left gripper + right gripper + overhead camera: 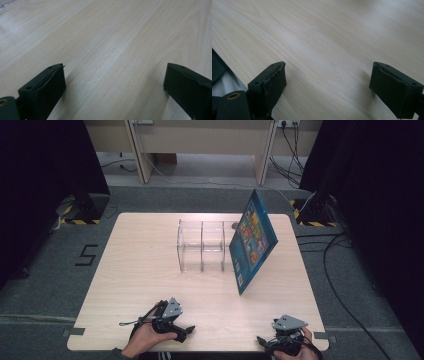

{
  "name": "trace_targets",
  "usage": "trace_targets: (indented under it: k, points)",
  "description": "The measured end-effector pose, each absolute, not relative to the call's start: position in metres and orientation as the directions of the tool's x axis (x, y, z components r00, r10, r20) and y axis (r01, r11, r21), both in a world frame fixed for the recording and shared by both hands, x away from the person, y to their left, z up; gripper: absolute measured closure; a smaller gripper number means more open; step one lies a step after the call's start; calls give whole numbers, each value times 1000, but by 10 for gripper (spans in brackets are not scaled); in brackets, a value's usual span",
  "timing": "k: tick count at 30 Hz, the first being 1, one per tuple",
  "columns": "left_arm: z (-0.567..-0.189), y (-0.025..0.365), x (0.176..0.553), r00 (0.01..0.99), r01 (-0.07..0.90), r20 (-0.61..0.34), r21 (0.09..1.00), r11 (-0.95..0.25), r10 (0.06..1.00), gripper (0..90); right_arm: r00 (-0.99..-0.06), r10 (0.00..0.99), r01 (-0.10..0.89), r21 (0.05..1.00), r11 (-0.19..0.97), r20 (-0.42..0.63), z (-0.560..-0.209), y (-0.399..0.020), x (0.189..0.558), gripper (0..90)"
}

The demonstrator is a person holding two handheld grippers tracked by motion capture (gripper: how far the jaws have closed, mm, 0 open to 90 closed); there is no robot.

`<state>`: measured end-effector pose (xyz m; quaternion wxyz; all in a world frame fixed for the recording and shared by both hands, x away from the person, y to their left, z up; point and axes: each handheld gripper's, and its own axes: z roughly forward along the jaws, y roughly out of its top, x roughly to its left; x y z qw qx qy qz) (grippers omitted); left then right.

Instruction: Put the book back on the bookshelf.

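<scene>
The desk (150, 270) carries a clear divided rack (202, 245) with a picture book (253, 241) leaning tilted against its right end, seemingly touching; right tongs (264, 342) sit nearer, left tongs (186, 332) farther, both apart, empty

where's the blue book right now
In the high view the blue book stands tilted right of centre, leaning on the clear divider rack's right end.

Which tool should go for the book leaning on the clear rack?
Right. The right tool sits nearer the book, which leans on the rack's right end. Both tools are open.
</scene>
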<state>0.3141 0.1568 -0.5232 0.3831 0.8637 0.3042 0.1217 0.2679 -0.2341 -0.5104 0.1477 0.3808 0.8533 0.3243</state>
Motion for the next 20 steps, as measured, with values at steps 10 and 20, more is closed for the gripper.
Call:
trace_targets:
  k: [10,20]
  points:
    - [-523,157,314,785,432,-23,736,-521,619,30,-670,743,545,674,498,-7,-512,-234,267,125]
    - [-523,157,314,788,430,-23,735,-523,615,24,-670,742,547,672,499,-5,-512,-234,267,125]
